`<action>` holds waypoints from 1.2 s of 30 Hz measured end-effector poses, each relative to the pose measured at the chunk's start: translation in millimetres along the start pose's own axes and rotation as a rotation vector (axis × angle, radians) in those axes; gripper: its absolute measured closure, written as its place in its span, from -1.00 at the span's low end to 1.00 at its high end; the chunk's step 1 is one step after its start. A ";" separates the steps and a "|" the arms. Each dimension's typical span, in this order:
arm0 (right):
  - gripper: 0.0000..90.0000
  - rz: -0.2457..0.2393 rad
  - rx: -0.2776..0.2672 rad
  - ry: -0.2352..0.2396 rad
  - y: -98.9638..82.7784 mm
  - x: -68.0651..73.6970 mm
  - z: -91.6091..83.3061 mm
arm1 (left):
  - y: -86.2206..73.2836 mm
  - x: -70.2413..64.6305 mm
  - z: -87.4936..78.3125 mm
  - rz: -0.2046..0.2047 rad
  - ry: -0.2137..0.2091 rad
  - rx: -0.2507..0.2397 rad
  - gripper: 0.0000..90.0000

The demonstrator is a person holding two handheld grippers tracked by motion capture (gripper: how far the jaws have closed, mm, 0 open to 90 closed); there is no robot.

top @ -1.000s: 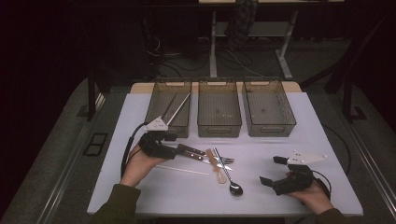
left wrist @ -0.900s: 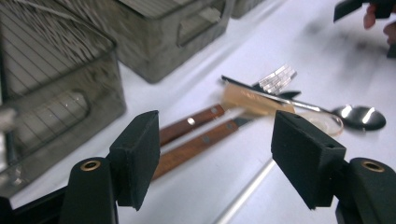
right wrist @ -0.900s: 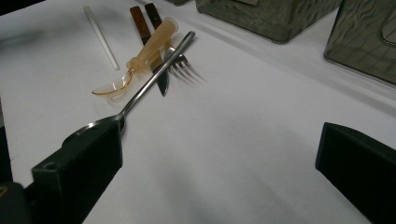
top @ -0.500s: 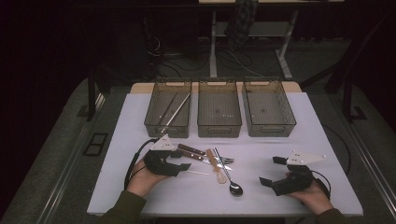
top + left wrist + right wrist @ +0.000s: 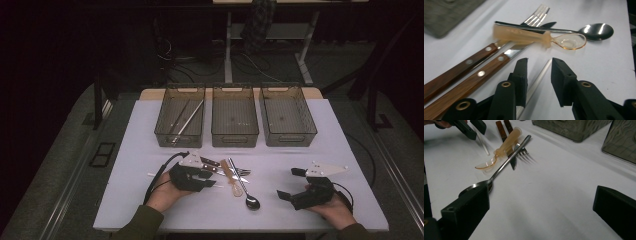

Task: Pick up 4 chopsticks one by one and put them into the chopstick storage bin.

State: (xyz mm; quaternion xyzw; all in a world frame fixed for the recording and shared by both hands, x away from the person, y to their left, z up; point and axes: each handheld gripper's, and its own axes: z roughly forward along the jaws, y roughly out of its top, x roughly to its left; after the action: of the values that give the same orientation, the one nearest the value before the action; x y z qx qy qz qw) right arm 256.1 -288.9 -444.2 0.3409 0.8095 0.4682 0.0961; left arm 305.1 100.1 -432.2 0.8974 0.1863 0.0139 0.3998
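on the worktop [image 5: 320, 130], the left tool [image 5: 539, 65] is closing its jaws around one clear straw [image 5: 537, 78], not yet pinching it; beside it two wood-handled utensils [image 5: 474, 72] are lying, and the right tool [image 5: 541, 207] is gaping open.

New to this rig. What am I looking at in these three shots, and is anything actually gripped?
No robot arm here: a person holds a hand-held two-jaw gripper in each hand. The high view looks down from above the table; the other two views come from cameras riding on the grippers, looking along their black jaws.

On the table: three bins, the left bin holding thin rods, and a cutlery pile with a metal spoon, a fork, two wood-handled pieces and an amber plastic spoon.

The left gripper straddles a thin pale stick lying on the table. Its jaws have just been closing, but gaps remain each side, so nothing is gripped yet. The right gripper rests open, holding nothing.
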 end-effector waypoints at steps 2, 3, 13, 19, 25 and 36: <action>-0.99 0.001 -0.001 0.000 -0.1 -0.3 0.1 | 0.9 0.4 4.2 0.008 -0.006 0.013 0.52; -0.99 0.001 0.000 0.000 -0.1 -0.4 0.2 | 1.1 0.7 6.0 0.013 -0.010 0.020 0.55; -0.99 0.000 0.002 0.000 0.0 -0.4 0.3 | -2.0 5.2 15.0 0.022 -0.013 0.079 0.67; -0.99 0.001 0.001 0.000 -0.1 -0.3 0.3 | -2.6 4.6 15.9 0.035 -0.002 0.077 0.75; -0.99 0.000 0.003 0.000 0.0 -0.2 0.5 | -2.7 5.7 15.6 0.035 -0.010 0.077 0.78; -0.99 0.001 0.003 0.001 0.0 -0.2 0.5 | -2.5 5.4 14.7 0.030 -0.032 0.077 0.84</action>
State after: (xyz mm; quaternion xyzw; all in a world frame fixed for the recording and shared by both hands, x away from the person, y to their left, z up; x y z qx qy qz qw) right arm 256.5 -288.8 -444.6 0.3411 0.8101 0.4673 0.0949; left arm 311.8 93.0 -444.6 0.9150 0.1668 -0.0016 0.3674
